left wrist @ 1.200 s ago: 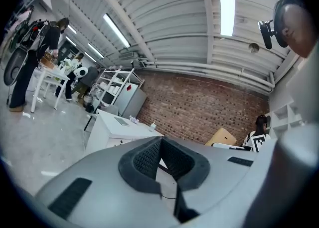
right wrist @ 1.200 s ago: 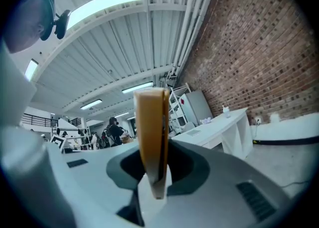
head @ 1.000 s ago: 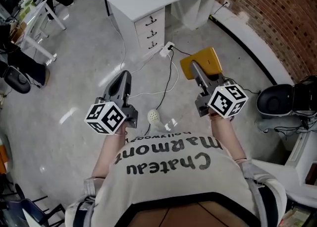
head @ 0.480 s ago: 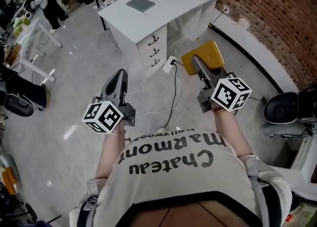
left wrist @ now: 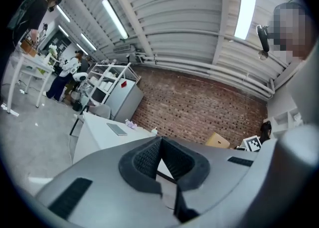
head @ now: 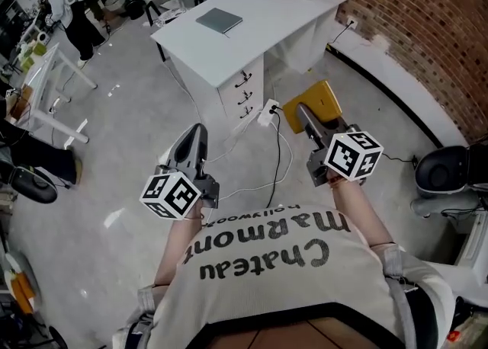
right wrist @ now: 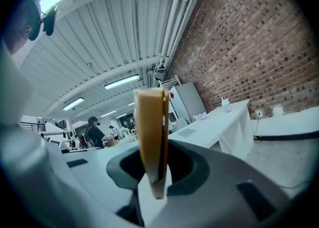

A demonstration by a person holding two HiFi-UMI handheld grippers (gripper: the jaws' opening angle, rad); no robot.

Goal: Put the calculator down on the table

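Head view: the right gripper (head: 303, 111) has its jaws clamped on the yellow calculator (head: 320, 97). The calculator pokes out past the tips at about 1 o'clock from the person, up in the air over the grey floor (head: 114, 149). Right gripper view backs that up, the calculator sits edge-on and upright between the pads. The left gripper (head: 196, 130) is empty, jaws pressed together with nothing in them. The white worktop (head: 267, 12) is further out at 12 o'clock, well apart from the calculator, with a grey pad (head: 219, 20) lying flat on it. A brick wall (head: 427, 27) runs along at 2 o'clock.
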